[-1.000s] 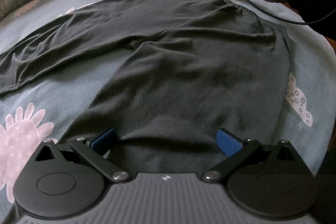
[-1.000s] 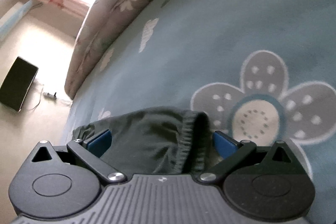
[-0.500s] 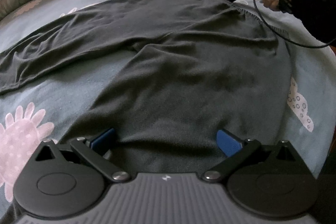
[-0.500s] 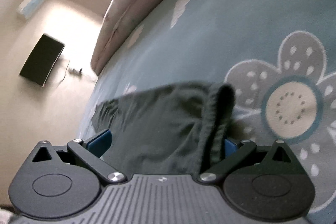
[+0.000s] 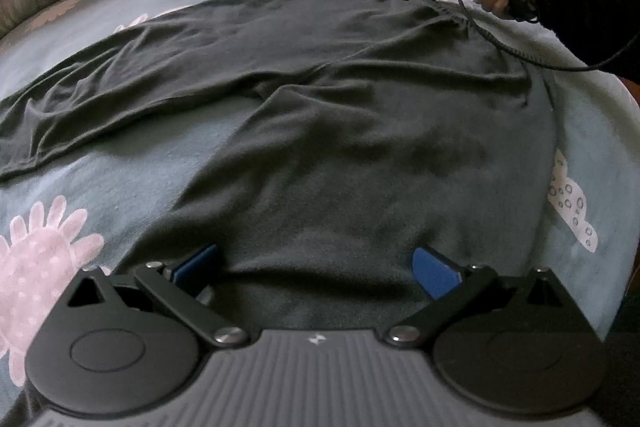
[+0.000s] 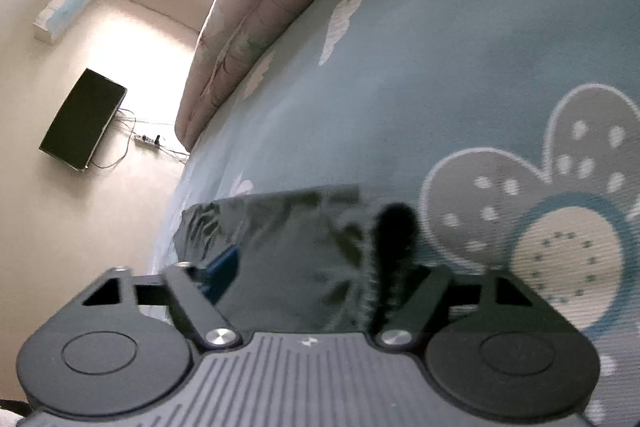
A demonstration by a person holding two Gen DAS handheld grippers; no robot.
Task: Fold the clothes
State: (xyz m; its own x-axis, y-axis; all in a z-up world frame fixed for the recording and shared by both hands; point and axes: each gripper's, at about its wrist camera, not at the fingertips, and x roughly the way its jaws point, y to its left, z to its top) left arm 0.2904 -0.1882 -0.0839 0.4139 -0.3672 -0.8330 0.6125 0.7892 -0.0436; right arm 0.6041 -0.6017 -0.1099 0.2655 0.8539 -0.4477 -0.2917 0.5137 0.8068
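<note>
The dark trousers (image 5: 360, 131) lie lengthwise across the bed (image 5: 120, 179). The right gripper (image 6: 320, 267), jaws just closing around the waistband corner, is nearest; the left gripper (image 5: 316, 267) gapes wide over the near leg.

The right gripper (image 6: 320, 267) has just been closing its jaws around the trousers' (image 5: 360, 131) waistband (image 6: 394, 239), which now stands bunched between them, its corner raised off the bed (image 6: 400, 87).
</note>
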